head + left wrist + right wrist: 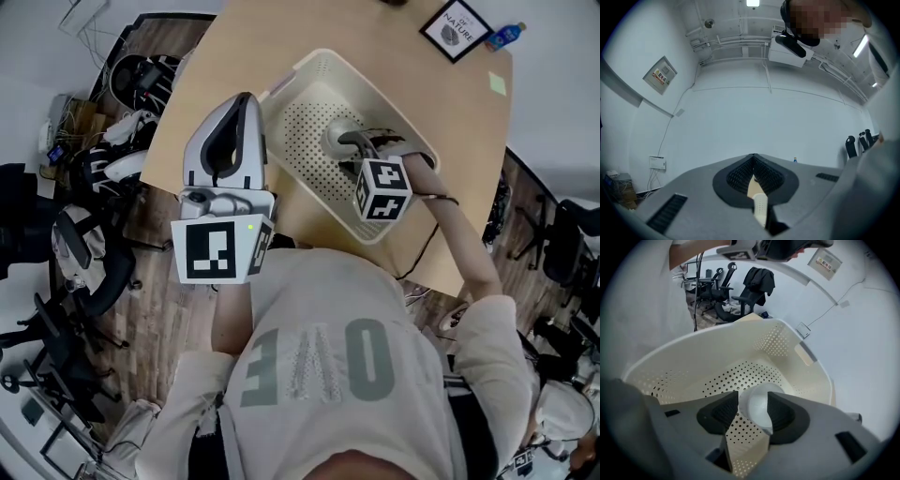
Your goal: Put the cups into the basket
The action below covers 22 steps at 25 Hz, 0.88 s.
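Nearest the person, the left claw [753,161] is held up beside the near left edge of the tabletop [281,28] and is pointed at a wall and ceiling. Its jaws are pressed together at the tips and nothing is held between them; no part in the step is needed from it, and it is best kept clear of the basket.

Further out, the right claw [753,401] is lowered inside the basket [309,61]. Its jaws are set apart to the width of the pale cup [334,139], which is seen between the two dark pads and appears to be gripped on both sides. The cup is already within the basket walls, low over the perforated floor; whether it rests on that floor cannot be told.

The step in hand is judged to be the setting down. It would be done well if the cup is brought fully onto the floor before the jaws are parted, so that it is not dropped and left to roll. The jaws should be spread only enough to free the cup, and the claw then lifted straight up, so that the cup is not dragged along and the basket wall is not knocked.

At the far end of the tabletop a framed sign [455,26] and a small blue bottle [504,36] are seen, well apart from the basket. No other cup is visible.
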Available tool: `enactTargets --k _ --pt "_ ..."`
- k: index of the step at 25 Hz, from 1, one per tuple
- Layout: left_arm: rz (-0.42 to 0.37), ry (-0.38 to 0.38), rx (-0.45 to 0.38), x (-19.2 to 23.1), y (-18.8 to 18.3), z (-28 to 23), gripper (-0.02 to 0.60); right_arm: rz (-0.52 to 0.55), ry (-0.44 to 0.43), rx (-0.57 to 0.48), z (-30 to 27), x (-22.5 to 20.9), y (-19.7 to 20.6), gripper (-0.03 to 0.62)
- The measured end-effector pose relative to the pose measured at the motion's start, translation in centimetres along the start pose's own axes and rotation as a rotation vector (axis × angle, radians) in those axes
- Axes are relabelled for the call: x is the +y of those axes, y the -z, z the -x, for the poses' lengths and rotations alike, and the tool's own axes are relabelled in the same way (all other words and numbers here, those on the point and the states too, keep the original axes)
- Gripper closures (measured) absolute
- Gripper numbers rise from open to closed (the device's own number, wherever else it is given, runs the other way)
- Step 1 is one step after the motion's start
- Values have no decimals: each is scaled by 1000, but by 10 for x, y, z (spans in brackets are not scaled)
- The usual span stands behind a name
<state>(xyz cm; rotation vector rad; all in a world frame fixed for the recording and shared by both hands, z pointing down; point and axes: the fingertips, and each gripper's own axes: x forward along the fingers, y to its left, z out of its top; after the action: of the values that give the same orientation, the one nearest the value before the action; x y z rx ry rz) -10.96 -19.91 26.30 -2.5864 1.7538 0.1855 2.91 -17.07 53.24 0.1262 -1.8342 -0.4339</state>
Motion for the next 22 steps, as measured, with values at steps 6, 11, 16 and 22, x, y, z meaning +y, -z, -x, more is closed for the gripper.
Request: enactTargets --k 6,11,16,22 --pt "-13 8 -11 -6 -6 3 574 -218 186 -187 66 -62 -22 407" --pt "-28 43 -29 -18 -16 -1 574 -474 452 -536 157 -119 -54 568" --pt "-46 72 -51 -29 -26 -4 574 -613 594 -847 238 -132 -76 597" --pt "-61 100 -65 -44 -32 -8 574 -824 738 -1156 302 -125 -61 597"
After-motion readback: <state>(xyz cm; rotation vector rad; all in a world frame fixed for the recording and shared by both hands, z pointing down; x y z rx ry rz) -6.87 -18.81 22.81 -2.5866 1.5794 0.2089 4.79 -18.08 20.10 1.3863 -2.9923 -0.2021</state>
